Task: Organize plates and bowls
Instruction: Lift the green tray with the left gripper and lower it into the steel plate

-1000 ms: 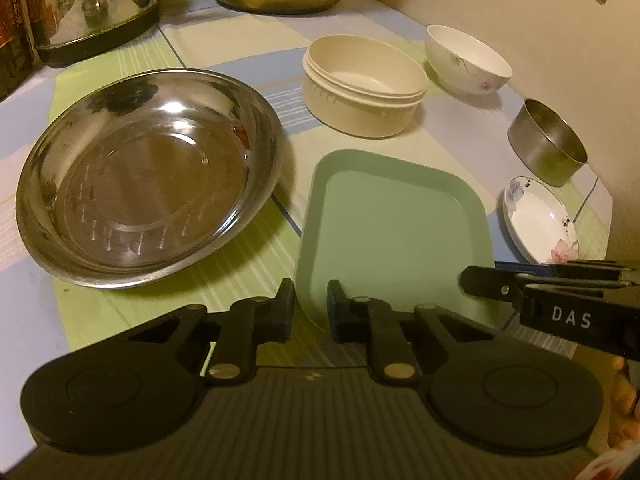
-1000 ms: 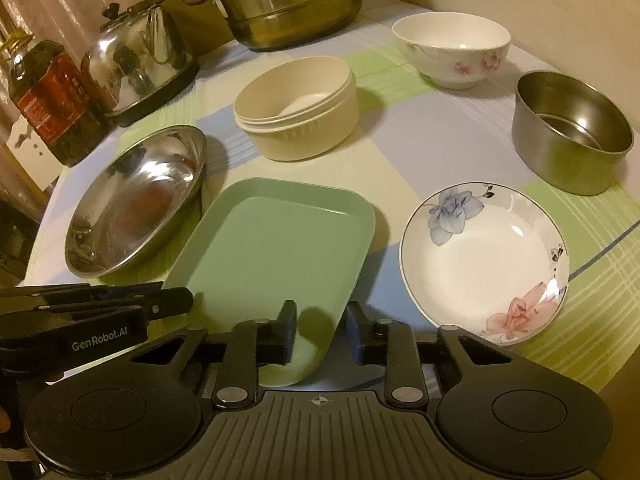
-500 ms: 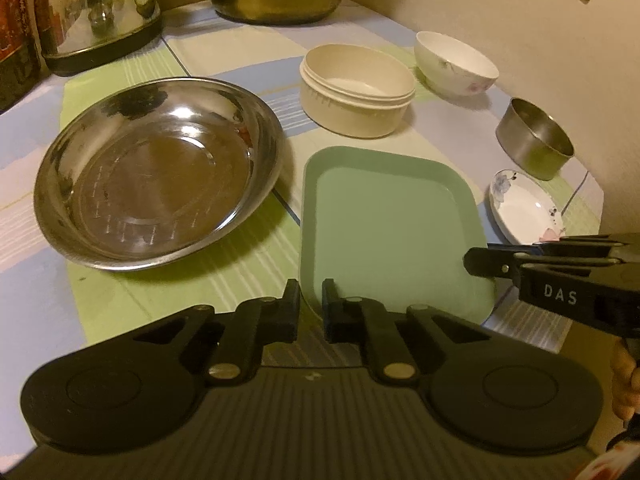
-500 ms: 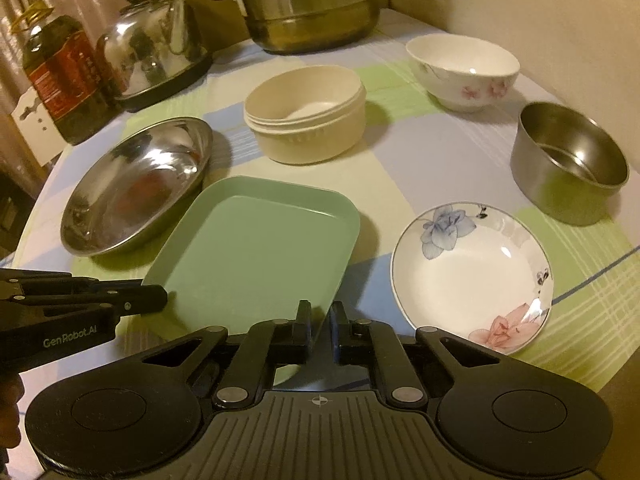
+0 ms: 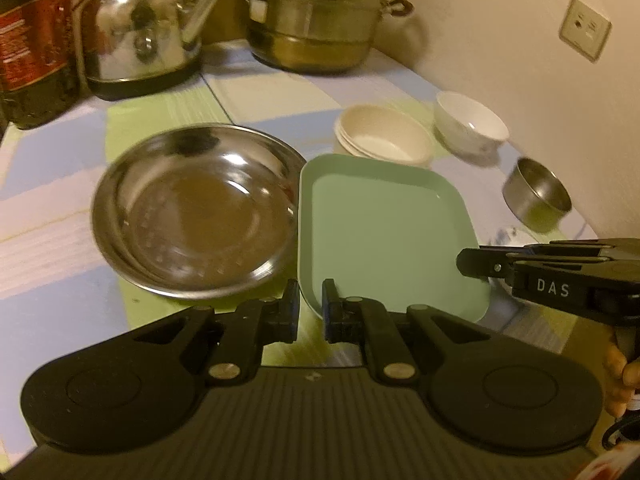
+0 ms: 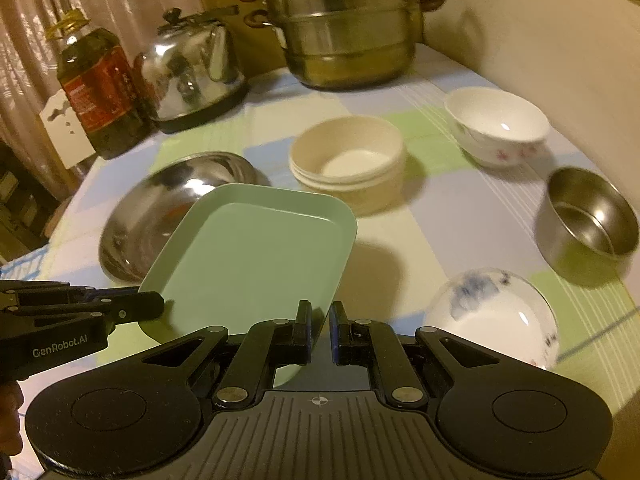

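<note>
A pale green rectangular plate (image 5: 384,236) (image 6: 252,256) hangs tilted above the table, casting a shadow below it. My left gripper (image 5: 310,300) is shut on its near-left rim, and my right gripper (image 6: 320,316) is shut on its near-right corner. Each gripper shows in the other's view, clamped on the plate's edge. Beside it on the left lies a round steel plate (image 5: 192,212) (image 6: 160,216). Behind stand stacked cream bowls (image 6: 348,160), a white flowered bowl (image 6: 496,124) and a small steel bowl (image 6: 588,216). A flowered dish (image 6: 492,312) lies near right.
A steel kettle (image 6: 188,68), a tall steamer pot (image 6: 348,28) and an oil bottle (image 6: 96,88) line the back of the checked tablecloth (image 6: 460,200). A wall with a socket (image 5: 584,28) runs along the right side. A hand (image 5: 616,372) shows at the right edge.
Both grippers closed on the green plate's near edge, then raised it off the table. Its left edge now overlaps the steel plate in view.
</note>
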`<state>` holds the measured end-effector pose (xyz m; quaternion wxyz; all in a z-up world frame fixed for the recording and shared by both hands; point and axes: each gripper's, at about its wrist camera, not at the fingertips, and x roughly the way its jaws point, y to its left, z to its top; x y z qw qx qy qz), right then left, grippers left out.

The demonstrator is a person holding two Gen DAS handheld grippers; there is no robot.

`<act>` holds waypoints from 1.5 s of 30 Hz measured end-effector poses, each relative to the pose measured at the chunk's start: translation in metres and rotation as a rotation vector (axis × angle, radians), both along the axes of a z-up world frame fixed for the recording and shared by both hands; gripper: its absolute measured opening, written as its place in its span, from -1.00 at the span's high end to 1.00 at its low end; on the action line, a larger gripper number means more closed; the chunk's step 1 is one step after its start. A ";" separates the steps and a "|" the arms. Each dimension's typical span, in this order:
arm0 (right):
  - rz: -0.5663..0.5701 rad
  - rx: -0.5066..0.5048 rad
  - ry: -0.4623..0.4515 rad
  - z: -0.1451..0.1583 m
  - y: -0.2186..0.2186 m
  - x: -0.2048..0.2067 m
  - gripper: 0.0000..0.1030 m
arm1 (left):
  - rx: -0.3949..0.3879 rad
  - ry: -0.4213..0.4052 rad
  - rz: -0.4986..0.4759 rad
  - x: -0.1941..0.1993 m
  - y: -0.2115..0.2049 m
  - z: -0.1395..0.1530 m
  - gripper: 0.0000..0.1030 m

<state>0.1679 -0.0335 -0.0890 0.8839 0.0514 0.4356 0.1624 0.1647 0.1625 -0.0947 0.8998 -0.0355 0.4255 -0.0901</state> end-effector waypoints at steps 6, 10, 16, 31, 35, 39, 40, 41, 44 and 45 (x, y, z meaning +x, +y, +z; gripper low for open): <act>0.053 0.020 -0.023 0.003 0.026 0.018 0.82 | 0.003 -0.014 0.066 0.007 0.025 0.004 0.81; 0.091 0.025 -0.026 0.000 0.046 0.034 0.82 | 0.009 -0.010 0.107 0.013 0.042 0.003 0.80; 0.130 0.027 -0.021 -0.005 0.074 0.056 0.82 | 0.016 0.001 0.148 0.021 0.064 0.000 0.80; 0.175 -0.003 0.029 -0.033 0.117 0.100 0.82 | 0.033 0.057 0.201 0.055 0.096 -0.021 0.80; 0.172 -0.009 0.050 -0.040 0.121 0.106 0.82 | 0.034 0.073 0.198 0.061 0.098 -0.028 0.80; 0.172 -0.014 0.067 -0.044 0.124 0.111 0.82 | 0.034 0.091 0.200 0.065 0.100 -0.033 0.80; 0.171 -0.016 0.072 -0.046 0.124 0.112 0.82 | 0.034 0.095 0.200 0.067 0.101 -0.034 0.80; 0.170 -0.017 0.077 -0.046 0.125 0.113 0.82 | 0.034 0.099 0.199 0.069 0.101 -0.035 0.80; 0.167 -0.022 0.090 -0.049 0.127 0.116 0.82 | 0.034 0.109 0.196 0.072 0.101 -0.037 0.80; 0.166 -0.021 0.093 -0.050 0.126 0.117 0.82 | 0.033 0.111 0.196 0.073 0.101 -0.037 0.79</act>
